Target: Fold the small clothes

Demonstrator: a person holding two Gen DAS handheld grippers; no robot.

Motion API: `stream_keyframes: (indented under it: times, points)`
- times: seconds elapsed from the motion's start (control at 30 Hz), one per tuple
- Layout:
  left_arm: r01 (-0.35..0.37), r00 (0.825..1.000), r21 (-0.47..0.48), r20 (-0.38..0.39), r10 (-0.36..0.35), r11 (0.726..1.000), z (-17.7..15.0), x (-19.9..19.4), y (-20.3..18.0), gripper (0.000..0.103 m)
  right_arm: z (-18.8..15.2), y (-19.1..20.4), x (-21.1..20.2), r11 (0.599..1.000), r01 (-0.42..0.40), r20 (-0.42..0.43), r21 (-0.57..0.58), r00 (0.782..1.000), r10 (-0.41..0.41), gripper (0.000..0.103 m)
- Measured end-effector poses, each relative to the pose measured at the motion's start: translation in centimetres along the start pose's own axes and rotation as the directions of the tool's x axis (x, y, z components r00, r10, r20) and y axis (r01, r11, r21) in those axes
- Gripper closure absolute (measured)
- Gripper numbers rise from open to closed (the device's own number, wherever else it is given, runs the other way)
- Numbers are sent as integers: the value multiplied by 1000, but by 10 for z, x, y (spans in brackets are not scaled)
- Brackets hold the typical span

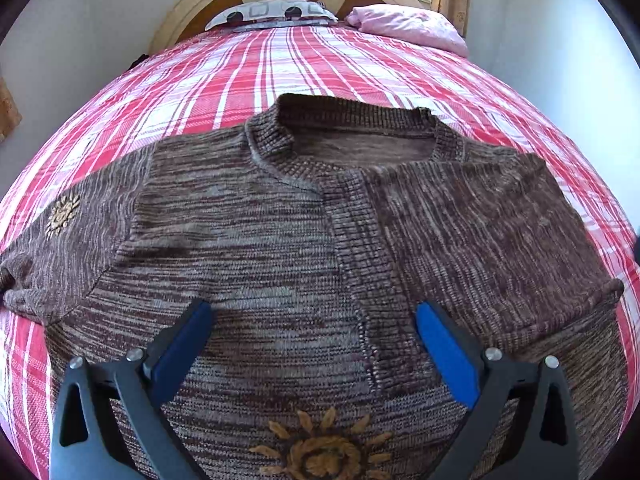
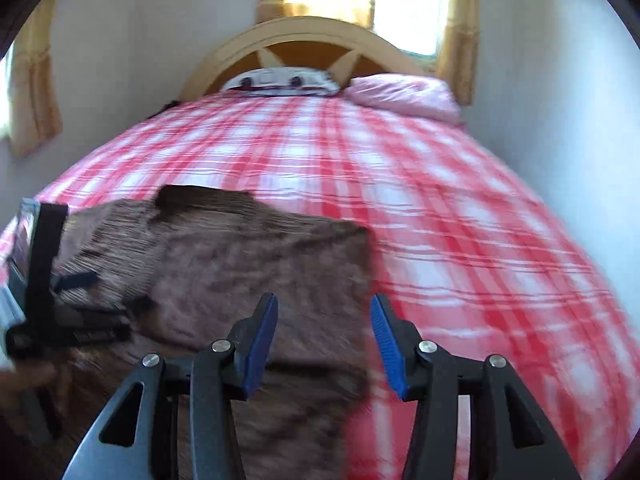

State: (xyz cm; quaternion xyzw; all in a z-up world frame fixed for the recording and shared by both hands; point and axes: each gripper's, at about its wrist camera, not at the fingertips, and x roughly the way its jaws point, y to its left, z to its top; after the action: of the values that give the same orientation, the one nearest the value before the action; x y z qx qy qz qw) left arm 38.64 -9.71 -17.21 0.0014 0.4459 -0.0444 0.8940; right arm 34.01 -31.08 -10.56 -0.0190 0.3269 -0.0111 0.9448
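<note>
Left wrist view: left gripper (image 1: pixel 314 316) gapes empty over the brown sweater (image 1: pixel 280 240) — right side folded inward. Right gripper (image 2: pixel 324 320) — apart, empty — hovers over its edge.

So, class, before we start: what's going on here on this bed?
A person with a handheld gripper in each hand is partway through folding a brown knit sweater laid on a bed with a red plaid cover. One sleeve is already folded across the chest; the other lies spread out. The left gripper and the right gripper both hover open over the sweater, holding nothing. The right view is motion-blurred.
</note>
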Motion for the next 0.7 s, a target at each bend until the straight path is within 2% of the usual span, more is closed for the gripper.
stream_keyframes:
  times: [0.07, 0.17, 0.23, 0.47, 0.7]
  points:
    - [-4, 1000, 2, 0, 4, 1000, 0, -1, 0, 0, 1, 4, 19, 1000, -23, -43, 6, 999, 24, 54]
    - [-4, 1000, 2, 0, 4, 1000, 0, -1, -1, 0, -8, 6, 42, 1000, -1, -125, 0, 992, 1, 54]
    - [-2, 1000, 1, 0, 2, 1000, -1, -1, 0, 0, -23, 0, 47, 1000, 8, -174, 20, 985, -5, 57]
    - [2, 1000, -2, -3, -2, 1000, 1, -1, -1, 0, -43, 3, 37, 998, 53, -171, -33, 984, -57, 58]
    - [18, 1000, 13, -7, -18, 1000, -4, -4, 1, 0, -43, 14, 34, 984, 120, -167, -129, 976, -141, 58]
